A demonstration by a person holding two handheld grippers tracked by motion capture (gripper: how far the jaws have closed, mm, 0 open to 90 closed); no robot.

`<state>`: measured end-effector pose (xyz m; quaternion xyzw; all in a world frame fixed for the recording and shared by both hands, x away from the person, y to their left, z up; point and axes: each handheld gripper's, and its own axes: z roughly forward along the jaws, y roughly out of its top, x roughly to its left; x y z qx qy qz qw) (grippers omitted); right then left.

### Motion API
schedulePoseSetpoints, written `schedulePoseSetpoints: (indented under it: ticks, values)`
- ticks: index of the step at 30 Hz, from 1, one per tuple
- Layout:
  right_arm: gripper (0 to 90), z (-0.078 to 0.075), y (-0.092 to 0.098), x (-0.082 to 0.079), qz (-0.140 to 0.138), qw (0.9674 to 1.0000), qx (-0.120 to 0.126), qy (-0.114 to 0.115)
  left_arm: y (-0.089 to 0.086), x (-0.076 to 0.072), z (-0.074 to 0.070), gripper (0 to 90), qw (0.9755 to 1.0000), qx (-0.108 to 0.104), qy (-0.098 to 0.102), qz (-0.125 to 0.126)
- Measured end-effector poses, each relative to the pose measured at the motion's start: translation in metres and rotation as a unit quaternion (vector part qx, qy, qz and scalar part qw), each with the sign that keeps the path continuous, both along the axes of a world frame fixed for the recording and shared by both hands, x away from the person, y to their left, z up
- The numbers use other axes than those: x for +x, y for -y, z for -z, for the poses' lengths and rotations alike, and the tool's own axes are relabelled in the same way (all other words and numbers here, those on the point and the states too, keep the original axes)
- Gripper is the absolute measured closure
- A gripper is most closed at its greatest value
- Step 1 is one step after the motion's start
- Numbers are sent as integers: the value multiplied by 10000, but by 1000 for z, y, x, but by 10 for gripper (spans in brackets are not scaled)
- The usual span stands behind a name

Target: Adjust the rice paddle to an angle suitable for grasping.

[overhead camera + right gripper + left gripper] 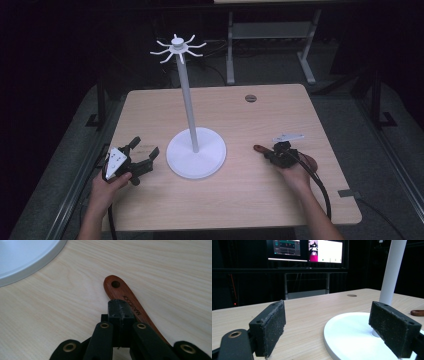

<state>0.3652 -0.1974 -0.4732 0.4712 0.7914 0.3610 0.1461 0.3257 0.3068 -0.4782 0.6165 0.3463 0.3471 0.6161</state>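
While your right gripper [119,312] sits fingers closed, empty, over the spoon [124,294] flat on the tabletop [240,200], nothing hangs on the stand [187,100]; left gripper [137,157] open, idle.

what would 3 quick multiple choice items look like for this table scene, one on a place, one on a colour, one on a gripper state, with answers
1. Where is the wooden handle lying?
A. on the stand's base
B. on the table, on the right gripper's side of the stand
C. hung from a hook

2. What colour is the hook stand?
A. white
B. black
C. red

3. How do the left gripper jaws stand?
A. closed on the pole
B. closed on nothing
C. wide apart

Answers: 1 B, it rests on bare table by the right gripper. 2 A, base, pole and hooks are all white. 3 C, a broad gap shows between its pads.
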Motion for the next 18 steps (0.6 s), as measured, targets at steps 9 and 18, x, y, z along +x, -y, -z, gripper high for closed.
schedulePoseSetpoints:
  ticks: [9,18]
  values:
    - [898,0,6,1,220,9998,-15,18,0,0,0,134,10000,2,0,0]
    - [897,-22,17,-5,-22,9999,117,89,0,0,0,134,10000,2,-1,7]
